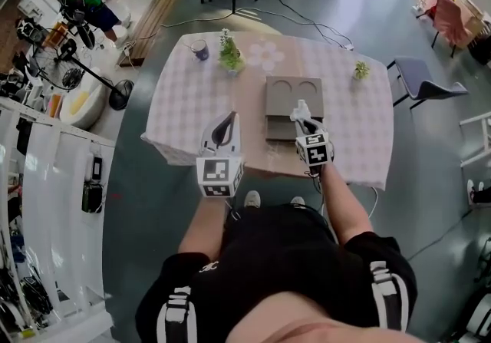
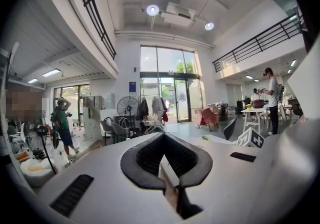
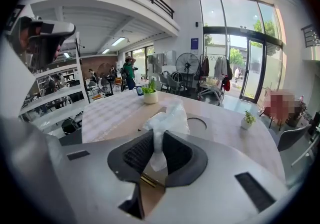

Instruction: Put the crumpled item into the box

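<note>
The right gripper (image 3: 157, 140) is clamped on the white crumpled plastic item (image 3: 167, 118), whose bunched top sticks out past its fingertips. Just ahead of and below this gripper lies the flat grey box with two round openings (image 1: 294, 88), on the table with a pale checked cloth (image 1: 176, 103). Off to its left, the left gripper (image 2: 165, 138) has its jaws together with nothing between them.

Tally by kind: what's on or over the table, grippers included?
Potted plants: 2
Mug: 1
Box: 1
Crumpled item: 1, pinched in the right gripper
Grippers: 2, counting the empty left gripper
Total: 7
</note>
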